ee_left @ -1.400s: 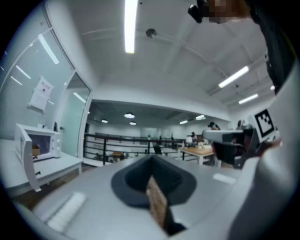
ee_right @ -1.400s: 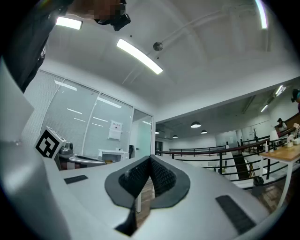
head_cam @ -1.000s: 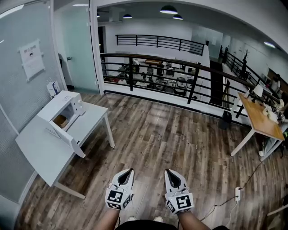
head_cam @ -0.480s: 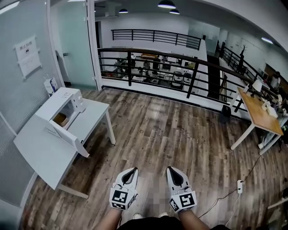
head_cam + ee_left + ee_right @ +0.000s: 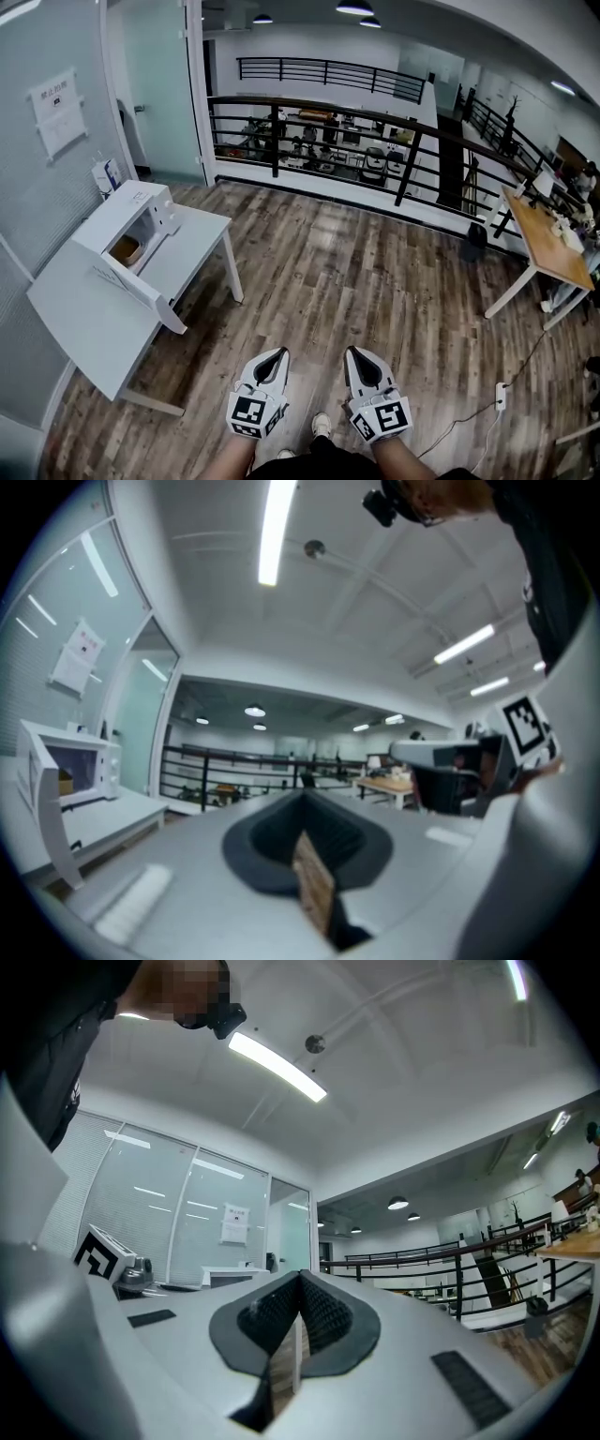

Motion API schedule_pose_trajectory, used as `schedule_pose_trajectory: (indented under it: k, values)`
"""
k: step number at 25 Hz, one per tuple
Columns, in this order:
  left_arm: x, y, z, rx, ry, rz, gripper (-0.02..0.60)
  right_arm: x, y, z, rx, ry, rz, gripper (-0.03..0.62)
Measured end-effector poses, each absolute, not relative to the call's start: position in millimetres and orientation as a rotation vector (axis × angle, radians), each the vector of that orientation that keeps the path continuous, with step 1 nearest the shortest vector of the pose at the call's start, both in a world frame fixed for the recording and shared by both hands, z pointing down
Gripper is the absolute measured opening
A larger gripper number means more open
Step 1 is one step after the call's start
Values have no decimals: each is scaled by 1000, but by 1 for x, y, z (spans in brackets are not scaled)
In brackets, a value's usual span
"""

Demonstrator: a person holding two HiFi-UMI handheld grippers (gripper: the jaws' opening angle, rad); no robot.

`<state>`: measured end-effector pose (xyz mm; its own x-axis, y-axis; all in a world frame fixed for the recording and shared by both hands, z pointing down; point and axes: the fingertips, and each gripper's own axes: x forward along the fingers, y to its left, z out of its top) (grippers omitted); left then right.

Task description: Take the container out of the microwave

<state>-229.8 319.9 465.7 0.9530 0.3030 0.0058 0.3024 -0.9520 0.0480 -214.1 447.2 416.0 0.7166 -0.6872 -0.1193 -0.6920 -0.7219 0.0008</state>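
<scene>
A white microwave (image 5: pixel 127 225) stands on a white table (image 5: pixel 89 323) at the left of the head view, its door (image 5: pixel 136 295) swung open. Inside sits a tan container (image 5: pixel 125 249). The left gripper view shows the same microwave (image 5: pixel 80 766) far off at the left edge. My left gripper (image 5: pixel 275 357) and right gripper (image 5: pixel 352 356) hang side by side over the wooden floor, well to the right of the table and far from the microwave. Both are shut with nothing between the jaws.
A black railing (image 5: pixel 375 150) crosses the room beyond the open wooden floor (image 5: pixel 347 272). A wooden desk (image 5: pixel 548 244) stands at the right. A white power strip and cable (image 5: pixel 497 398) lie on the floor at the right. A glass wall with a posted notice (image 5: pixel 56 112) backs the table.
Both grippers have drifted slightly across the floor as the person walks; a shoe now shows between them. The view has shifted a little, and both stay shut.
</scene>
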Motion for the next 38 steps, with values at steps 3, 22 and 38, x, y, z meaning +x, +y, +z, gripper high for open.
schedule_pose_trajectory:
  k: [3, 22, 38]
  values:
    - [-209, 319, 461, 3074, 452, 5, 6, -193, 446, 416, -2883, 1173, 202, -2]
    - [-87, 351, 459, 3119, 328, 57, 6, -57, 464, 406, -2833, 1299, 261, -2]
    - [-4, 300, 465, 3100, 292, 78, 6, 28, 398, 403, -2786, 1378, 249, -2]
